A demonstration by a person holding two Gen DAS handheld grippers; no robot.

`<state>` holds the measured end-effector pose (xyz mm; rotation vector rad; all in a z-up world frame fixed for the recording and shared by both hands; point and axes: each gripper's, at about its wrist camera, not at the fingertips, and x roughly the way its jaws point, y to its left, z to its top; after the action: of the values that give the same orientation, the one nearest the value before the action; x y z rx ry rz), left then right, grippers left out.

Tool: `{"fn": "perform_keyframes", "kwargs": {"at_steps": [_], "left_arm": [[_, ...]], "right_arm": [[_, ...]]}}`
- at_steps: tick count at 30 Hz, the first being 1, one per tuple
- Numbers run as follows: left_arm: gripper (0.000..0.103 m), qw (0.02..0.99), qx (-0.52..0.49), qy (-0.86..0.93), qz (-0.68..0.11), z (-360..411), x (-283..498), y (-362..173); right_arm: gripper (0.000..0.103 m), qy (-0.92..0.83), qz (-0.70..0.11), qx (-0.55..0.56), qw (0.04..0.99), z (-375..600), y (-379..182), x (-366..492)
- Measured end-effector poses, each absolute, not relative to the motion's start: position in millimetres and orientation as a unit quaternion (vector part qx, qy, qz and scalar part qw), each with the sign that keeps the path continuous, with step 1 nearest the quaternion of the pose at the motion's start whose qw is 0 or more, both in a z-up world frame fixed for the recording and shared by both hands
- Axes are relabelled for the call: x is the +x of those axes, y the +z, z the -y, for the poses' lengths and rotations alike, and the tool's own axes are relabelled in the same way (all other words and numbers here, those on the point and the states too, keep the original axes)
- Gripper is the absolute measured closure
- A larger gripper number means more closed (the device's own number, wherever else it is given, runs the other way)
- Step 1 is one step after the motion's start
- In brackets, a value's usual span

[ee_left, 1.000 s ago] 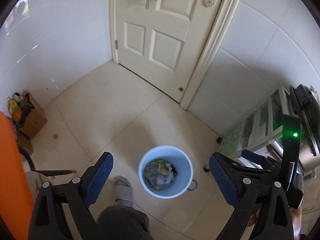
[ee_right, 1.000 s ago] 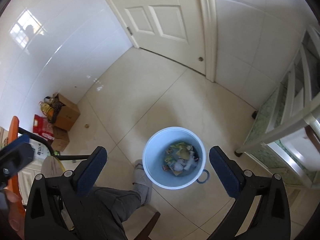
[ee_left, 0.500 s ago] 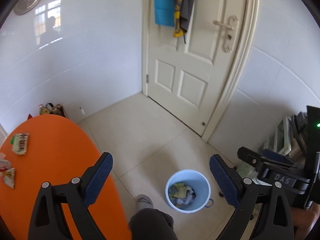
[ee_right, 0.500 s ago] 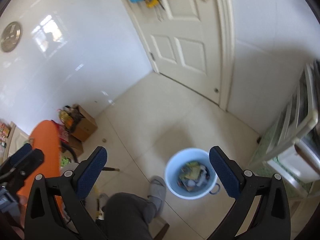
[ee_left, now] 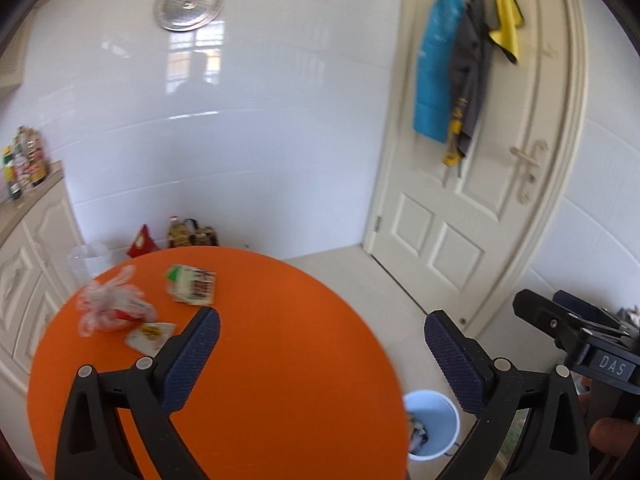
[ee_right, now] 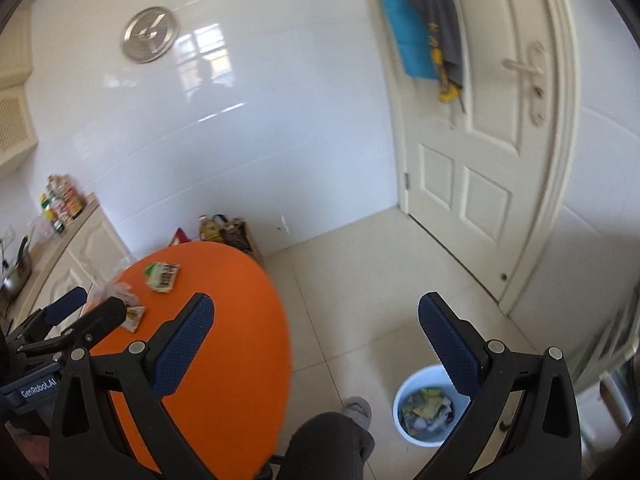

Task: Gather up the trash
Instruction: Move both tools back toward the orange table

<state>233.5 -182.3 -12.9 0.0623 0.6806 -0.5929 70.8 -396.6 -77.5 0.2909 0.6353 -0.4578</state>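
While both our grippers hang in the air with jaws spread wide and holding nothing, three bits of trash lie on the far left of the orange surface point(ee_left: 280, 360): a crumpled bag point(ee_left: 110, 308), a yellow packet point(ee_left: 149, 335) just beside it, and a green-and-red wrapper point(ee_left: 192, 285) near them. The left gripper point(ee_left: 322, 354) is over the surface. The right gripper point(ee_right: 316, 344) is over the floor, and the blue bin point(ee_right: 400, 400) stands there to the right of the surface, with wrappers in it.

Three wrappers point(ee_left: 191, 289) on orange table point(ee_left: 280, 360), left claw point(ee_left: 322, 338) agape above.
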Motion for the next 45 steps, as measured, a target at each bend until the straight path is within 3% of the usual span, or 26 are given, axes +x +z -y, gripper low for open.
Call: {"fn": "perform_keyframes", "kwargs": {"at_steps": [12, 22, 28, 41, 45], "left_arm": [[0.001, 0.944, -0.014, -0.145, -0.297, 43, 176, 1], [0.001, 0.948, -0.037, -0.077, -0.307, -5, 161, -11], [0.001, 0.94, -0.046, -0.071, -0.33, -2, 191, -26], [0.001, 0.915, -0.044, -0.065, -0.396, 2, 344, -82], [0.001, 0.909, -0.045, -0.061, -0.411, 11, 377, -99]], "right_arm": [[0.0, -0.099, -0.27, 0.063, 0.956, 268, -47, 130], [0.0, -0.035, -0.3, 0.035, 0.953, 210, -73, 178], [0.0, -0.023, -0.341, 0.022, 0.939, 199, -107, 217], [0.001, 0.008, -0.469, 0.009, 0.883, 184, -240, 335], [0.006, 0.014, -0.496, 0.01, 0.868, 182, -274, 364]]}}
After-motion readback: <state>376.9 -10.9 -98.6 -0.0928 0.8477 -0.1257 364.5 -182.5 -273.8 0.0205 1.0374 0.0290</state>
